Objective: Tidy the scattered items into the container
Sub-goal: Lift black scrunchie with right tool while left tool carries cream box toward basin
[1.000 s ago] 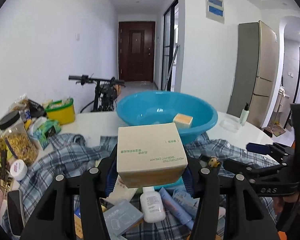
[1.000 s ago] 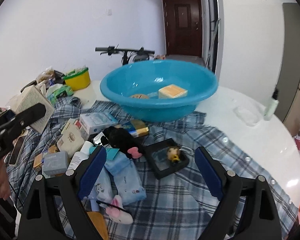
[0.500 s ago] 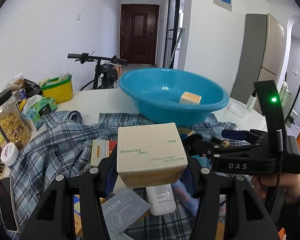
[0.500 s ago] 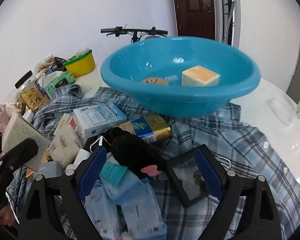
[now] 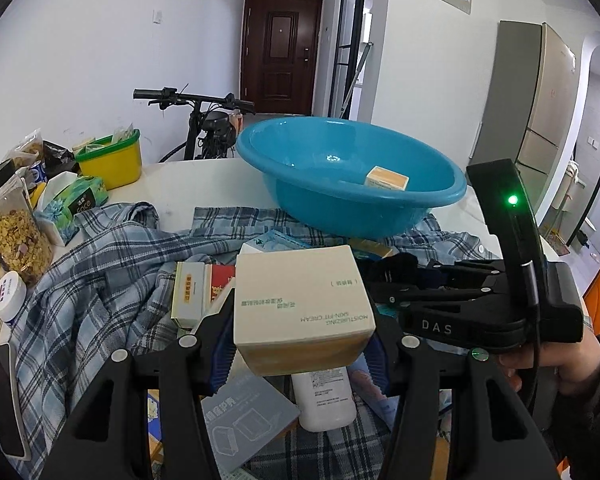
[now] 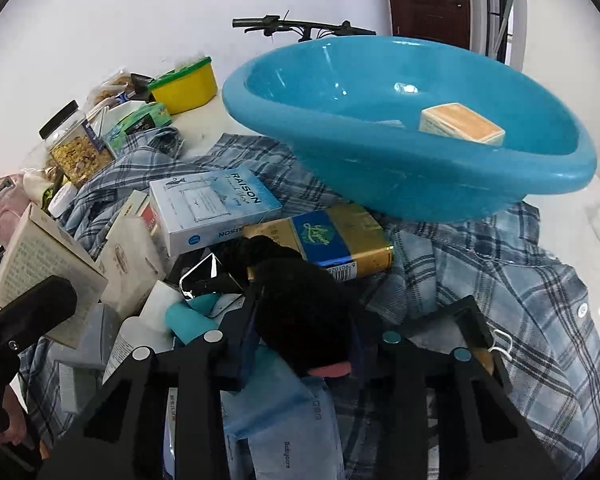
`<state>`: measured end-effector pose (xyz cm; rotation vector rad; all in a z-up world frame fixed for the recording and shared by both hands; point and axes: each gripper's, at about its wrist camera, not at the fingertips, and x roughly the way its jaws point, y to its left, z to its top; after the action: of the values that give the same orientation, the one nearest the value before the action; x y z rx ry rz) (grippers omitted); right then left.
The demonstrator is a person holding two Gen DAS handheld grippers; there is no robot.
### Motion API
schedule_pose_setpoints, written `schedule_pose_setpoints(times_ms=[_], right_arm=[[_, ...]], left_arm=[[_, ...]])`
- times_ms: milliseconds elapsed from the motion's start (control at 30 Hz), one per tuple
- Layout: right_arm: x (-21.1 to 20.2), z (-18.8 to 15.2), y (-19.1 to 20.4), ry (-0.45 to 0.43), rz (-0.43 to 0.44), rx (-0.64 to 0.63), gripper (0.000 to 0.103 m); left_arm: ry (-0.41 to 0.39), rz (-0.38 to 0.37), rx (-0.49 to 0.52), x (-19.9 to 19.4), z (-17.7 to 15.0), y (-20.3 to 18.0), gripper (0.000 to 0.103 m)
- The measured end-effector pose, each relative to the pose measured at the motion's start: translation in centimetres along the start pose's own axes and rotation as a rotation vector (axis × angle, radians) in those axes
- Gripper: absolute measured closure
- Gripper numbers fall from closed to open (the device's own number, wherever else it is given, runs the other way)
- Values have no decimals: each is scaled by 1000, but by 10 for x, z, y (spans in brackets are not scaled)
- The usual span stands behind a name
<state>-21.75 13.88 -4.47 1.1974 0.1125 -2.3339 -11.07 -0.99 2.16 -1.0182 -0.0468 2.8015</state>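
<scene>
1. The left gripper (image 5: 300,344) is clamped on a cream carton (image 5: 302,304), held in front of the blue basin (image 5: 352,184), flat, its printed face up.
2. The right gripper (image 6: 304,340) has its fingers closed against a black plush toy (image 6: 300,308), near the basin's front wall, its long axis pointing up-left.
3. A small orange-topped box (image 6: 462,122) lies inside the basin.

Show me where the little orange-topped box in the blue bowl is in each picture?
Left wrist view: the box lies inside the blue bowl, right of centre, above the cream box held in the left gripper.
Right wrist view: the same box lies in the bowl at upper right, above the right gripper.
Shared landmark: the yellow tub, left of the bowl in both.
</scene>
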Motion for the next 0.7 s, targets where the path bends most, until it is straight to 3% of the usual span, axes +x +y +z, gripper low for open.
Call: schedule_pose_setpoints(times_ms=[200, 467, 700], right_arm=[[-20, -7, -2, -49, -44, 3, 69], [-73, -18, -3, -204, -209, 13, 69], [-111, -30, -11, -272, -223, 63, 69]], left_arm=[[-2, -4, -1, -4, -1, 0, 47], [-9, -18, 9, -10, -2, -8, 47], [-21, -24, 11, -18, -4, -13, 47]])
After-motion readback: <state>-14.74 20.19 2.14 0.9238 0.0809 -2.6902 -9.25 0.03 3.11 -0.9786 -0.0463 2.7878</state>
